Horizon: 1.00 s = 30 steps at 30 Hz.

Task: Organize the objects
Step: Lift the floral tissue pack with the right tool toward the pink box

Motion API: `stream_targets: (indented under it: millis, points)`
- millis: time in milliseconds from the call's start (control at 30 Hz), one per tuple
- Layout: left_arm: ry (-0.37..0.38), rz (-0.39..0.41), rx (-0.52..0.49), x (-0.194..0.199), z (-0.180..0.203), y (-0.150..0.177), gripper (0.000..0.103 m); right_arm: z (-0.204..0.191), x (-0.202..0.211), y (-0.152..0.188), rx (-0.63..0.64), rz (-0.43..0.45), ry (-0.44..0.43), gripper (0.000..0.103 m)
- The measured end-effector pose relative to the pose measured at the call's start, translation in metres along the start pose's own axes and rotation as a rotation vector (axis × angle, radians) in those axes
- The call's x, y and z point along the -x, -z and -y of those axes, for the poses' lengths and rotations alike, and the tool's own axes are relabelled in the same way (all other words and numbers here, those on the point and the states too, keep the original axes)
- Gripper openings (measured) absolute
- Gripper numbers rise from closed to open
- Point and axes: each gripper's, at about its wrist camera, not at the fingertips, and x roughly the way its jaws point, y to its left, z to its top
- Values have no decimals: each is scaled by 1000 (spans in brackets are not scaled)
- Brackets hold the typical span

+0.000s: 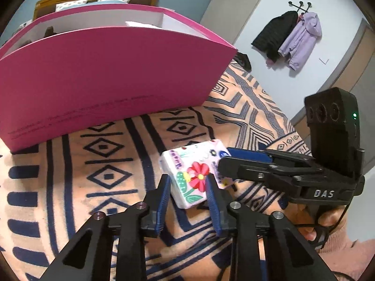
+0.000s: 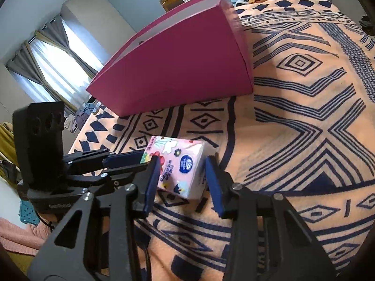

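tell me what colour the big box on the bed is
Magenta pink box, clearest in the left wrist view.

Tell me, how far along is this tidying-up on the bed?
Done: a few items already show inside the pink box. In hand: the left gripper is clamped on the floral tissue pack, which lies on the patterned blanket; the right gripper brackets it too. Left, probably: lifting the pack into the box.

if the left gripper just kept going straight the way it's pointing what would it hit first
Most likely the soft pink flower-printed tissue pack, already between the left gripper's blue pads on the patterned orange blanket. The tall magenta cardboard box stands further back.
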Motion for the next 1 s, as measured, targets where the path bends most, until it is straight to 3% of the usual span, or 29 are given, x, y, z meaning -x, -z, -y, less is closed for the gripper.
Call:
stream_targets:
  millis: [1000]
  points:
    - [-41, 97, -27, 33, 5, -5, 30, -32, 9, -13, 92, 45, 34, 42]
